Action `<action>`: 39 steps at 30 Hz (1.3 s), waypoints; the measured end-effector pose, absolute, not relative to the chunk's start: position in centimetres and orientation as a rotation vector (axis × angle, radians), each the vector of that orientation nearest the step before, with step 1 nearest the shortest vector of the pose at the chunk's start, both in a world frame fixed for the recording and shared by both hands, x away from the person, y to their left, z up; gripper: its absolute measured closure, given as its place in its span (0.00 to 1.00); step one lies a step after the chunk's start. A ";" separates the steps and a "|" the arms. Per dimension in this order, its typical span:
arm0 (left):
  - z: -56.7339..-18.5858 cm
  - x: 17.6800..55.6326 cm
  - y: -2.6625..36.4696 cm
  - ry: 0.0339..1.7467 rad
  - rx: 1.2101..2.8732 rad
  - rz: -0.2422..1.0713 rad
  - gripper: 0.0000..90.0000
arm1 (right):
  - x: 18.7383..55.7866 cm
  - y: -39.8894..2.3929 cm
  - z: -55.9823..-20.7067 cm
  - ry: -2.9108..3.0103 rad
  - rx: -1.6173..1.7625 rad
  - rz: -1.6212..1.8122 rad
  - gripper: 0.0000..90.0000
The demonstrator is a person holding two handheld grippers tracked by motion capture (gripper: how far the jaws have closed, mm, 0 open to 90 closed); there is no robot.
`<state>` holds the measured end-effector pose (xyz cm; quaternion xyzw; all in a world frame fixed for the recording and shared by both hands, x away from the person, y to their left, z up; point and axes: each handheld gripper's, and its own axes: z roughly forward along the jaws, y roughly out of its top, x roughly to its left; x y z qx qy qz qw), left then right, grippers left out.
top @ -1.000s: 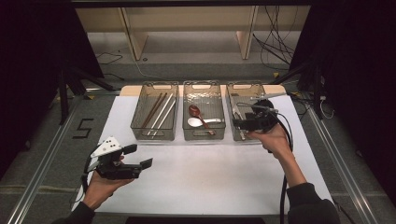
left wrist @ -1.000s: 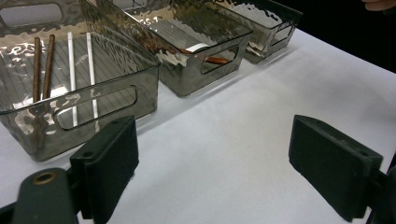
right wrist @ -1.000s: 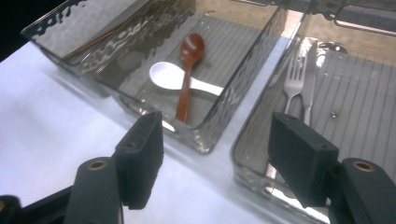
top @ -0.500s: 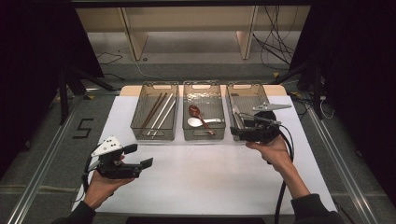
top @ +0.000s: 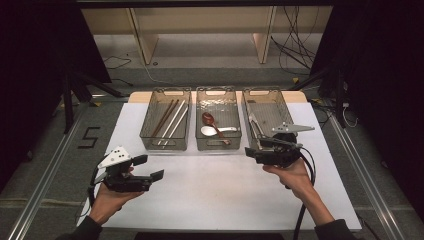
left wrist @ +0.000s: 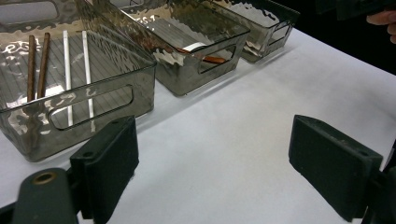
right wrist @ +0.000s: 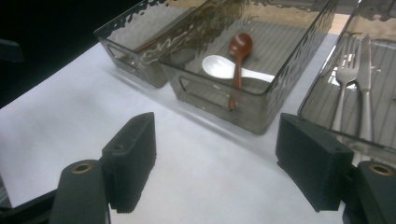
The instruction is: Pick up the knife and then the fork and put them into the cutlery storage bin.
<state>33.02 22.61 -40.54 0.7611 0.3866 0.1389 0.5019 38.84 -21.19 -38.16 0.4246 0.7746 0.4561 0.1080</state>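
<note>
Gleaming, a ribbed smoky plastic bin [right wrist: 261, 109] holds a glossy red-brown spoon [right wrist: 238, 51].

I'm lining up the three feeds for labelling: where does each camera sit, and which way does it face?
High view: above the person's side, looking forward and down at the table; both forearms, left gripper, right gripper.
Left gripper view: rides that gripper, facing the chopstick bin; open jaws.
Right gripper view: faces the spoon bin; open jaws.
Shared: all three bins.

2 steel forks [right wrist: 353, 84] lie flat, side by side, in the right-hand smoky clear plastic bin [right wrist: 312, 88].
</note>
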 end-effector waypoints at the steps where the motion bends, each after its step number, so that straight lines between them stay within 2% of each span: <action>1: -40.5 33.0 22.6 0.935 1.843 0.332 0.17 | 38.7 -21.2 -38.3 2.282 1.247 1.341 0.33; 21: -40.5 33.0 22.5 0.915 1.849 0.302 0.17 | 34.1 -21.7 -40.1 2.255 1.189 1.372 0.29; 39: -40.5 32.8 22.2 0.906 1.854 0.282 0.17 | 32.2 -23.0 -41.7 2.212 1.193 1.367 0.25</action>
